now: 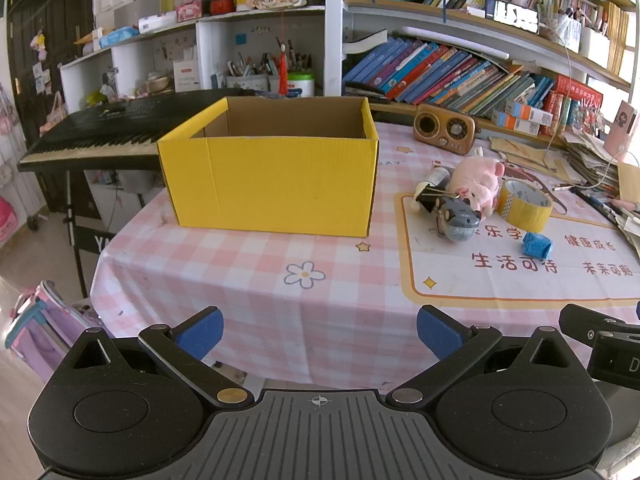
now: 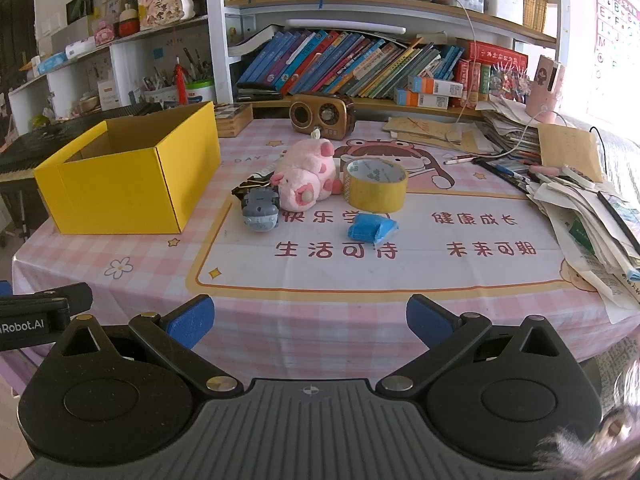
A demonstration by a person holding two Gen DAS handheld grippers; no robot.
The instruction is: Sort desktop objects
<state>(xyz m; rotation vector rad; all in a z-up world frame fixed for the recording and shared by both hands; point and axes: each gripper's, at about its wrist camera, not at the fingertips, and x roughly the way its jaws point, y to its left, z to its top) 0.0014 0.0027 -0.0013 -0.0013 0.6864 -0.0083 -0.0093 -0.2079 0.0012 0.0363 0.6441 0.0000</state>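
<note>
Near worktop (image 2: pixel 320 280) bare, open passage to blue packet (image 2: pixel 372 228). Behind it, tape roll (image 2: pixel 376 190), pink plush (image 2: pixel 308 178) and grey toy (image 2: pixel 261 210) cluster tight. Yellow box (image 2: pixel 120 192) walls left; paper pile (image 2: pixel 592 232) crowds right edge.

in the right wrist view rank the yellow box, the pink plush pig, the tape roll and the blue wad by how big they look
1. yellow box
2. pink plush pig
3. tape roll, close to the pig, so unsure
4. blue wad
</note>
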